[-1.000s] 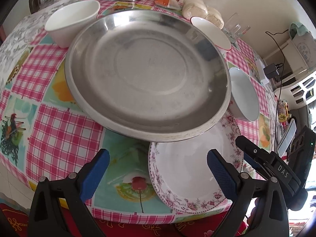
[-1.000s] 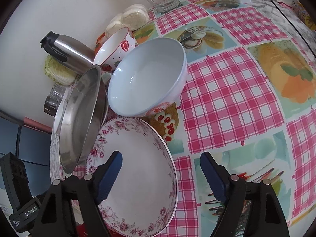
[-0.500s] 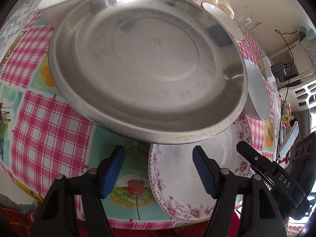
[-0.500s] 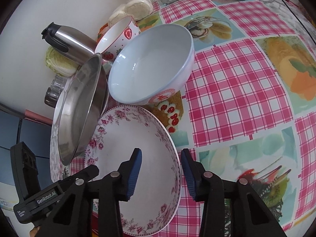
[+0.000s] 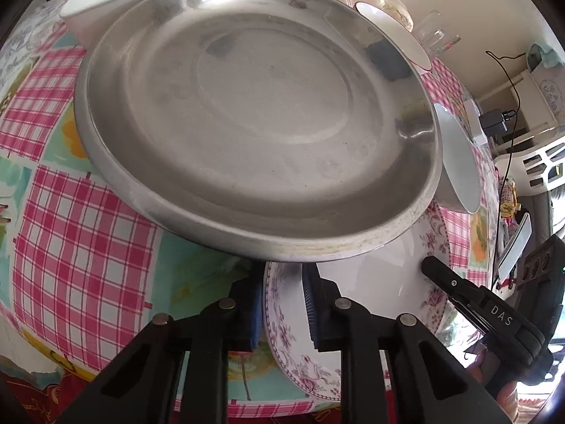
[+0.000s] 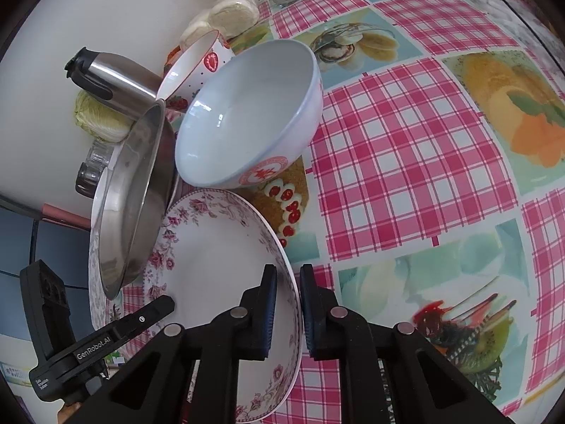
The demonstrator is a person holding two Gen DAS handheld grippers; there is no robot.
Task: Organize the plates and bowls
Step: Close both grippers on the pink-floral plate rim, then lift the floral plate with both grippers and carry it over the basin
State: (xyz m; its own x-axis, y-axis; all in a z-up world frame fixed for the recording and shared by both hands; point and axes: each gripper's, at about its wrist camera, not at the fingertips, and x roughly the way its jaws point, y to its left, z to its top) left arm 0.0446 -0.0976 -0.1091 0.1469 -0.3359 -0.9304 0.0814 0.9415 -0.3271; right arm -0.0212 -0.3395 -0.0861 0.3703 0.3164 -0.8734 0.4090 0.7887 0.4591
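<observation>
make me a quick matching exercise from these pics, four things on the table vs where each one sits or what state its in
Things:
1. floral plate
2. steel plate
3. pale blue bowl
4. strawberry bowl

Places or states:
A. its edge overlaps the floral plate's rim
B. at the back by the wall, beside the steel jug
C. pinched at opposite rims by the left tool and right tool
D. just beyond the floral plate, red emblem on its side

Pairs: 1-C, 2-A, 3-D, 4-B
</observation>
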